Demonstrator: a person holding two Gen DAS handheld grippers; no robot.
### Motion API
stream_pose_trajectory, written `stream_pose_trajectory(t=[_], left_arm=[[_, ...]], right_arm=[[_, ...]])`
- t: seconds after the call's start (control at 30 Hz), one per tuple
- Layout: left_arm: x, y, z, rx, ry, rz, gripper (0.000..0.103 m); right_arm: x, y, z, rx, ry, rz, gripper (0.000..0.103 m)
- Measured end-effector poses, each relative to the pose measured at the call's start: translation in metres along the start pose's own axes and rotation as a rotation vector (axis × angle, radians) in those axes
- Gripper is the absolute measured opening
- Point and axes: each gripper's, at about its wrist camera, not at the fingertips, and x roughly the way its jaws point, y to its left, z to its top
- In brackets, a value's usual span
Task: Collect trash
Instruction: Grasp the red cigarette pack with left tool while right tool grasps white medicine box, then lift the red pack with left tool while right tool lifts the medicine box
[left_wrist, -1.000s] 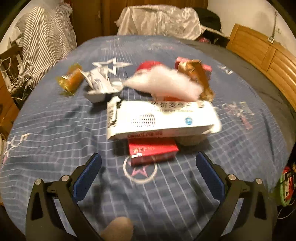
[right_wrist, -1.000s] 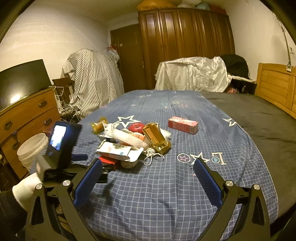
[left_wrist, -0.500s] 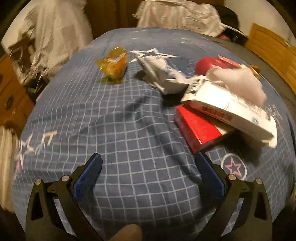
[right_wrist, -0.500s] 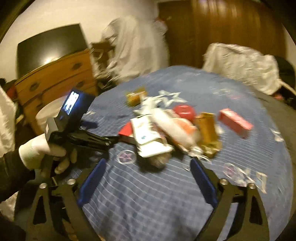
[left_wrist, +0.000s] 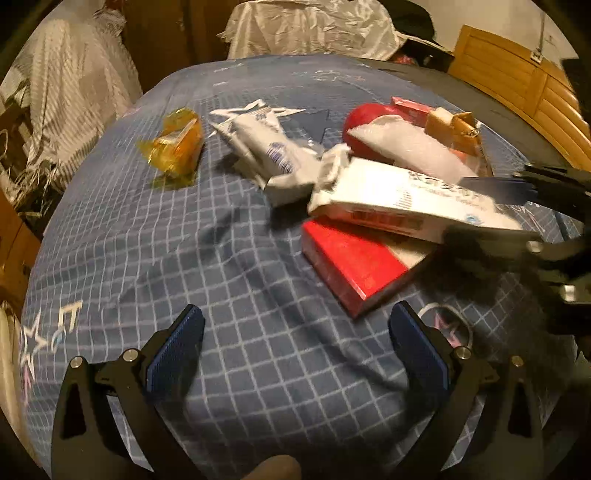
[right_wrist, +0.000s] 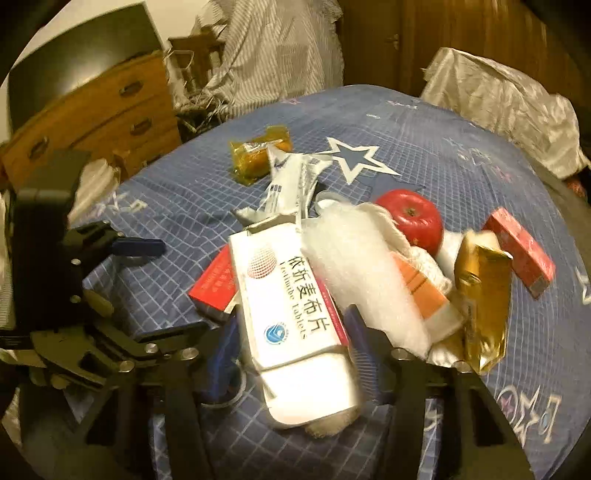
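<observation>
Trash pile sits mid-bed on the blue checked bedspread (right_wrist: 461, 129). Right tool (right_wrist: 291, 339) straddles the near end of the white tablet carton (right_wrist: 280, 291); its jaws have just been closing with the carton between them, but motion blur hides whether the pads press yet, so a grip cannot be confirmed. Carton lies atop a red box (left_wrist: 351, 262), with a bubble-wrap sleeve (right_wrist: 354, 266) leaning at its 3 o'clock side.

Left tool (left_wrist: 295, 347) hangs with jaws wide apart and nothing between them, over bare bedspread at 7 o'clock of the pile.

Around the carton: silver foil wrapper (right_wrist: 291, 181) at 12 o'clock, yellow snack packet (right_wrist: 258, 155) beyond it at 11, red apple (right_wrist: 410, 218) at 1 o'clock, gold pouch (right_wrist: 480, 291) at 3.

Judgement on doing the step well: square the pads on the carton's long sides, clear of the bubble wrap. The carton looks empty and crushable, so close gently, then lift straight up to avoid dragging the red box. The apple may not count as trash.
</observation>
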Motion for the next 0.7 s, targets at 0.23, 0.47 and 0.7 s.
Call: stream_pose_trajectory(t=[0.23,0.47,0.7], left_arm=[[0.001,-0.013,0.028,0.126,-0.066,-0.043,0.098],[0.028,-0.034,0.031,0.225,0.013,-0.061,0.098],[-0.006,-0.069,-0.004,0.318,0.043,-0.223,0.083]], right_arm=[[-0.105,-0.03,-0.068,0.197,-0.142,-0.013,0.054],[-0.12,-0.067,-0.128,0.275,-0.078,-0.16,0.053],[-0.104,-0.046,-0.126,0.175,0.037,-0.039,0.055]])
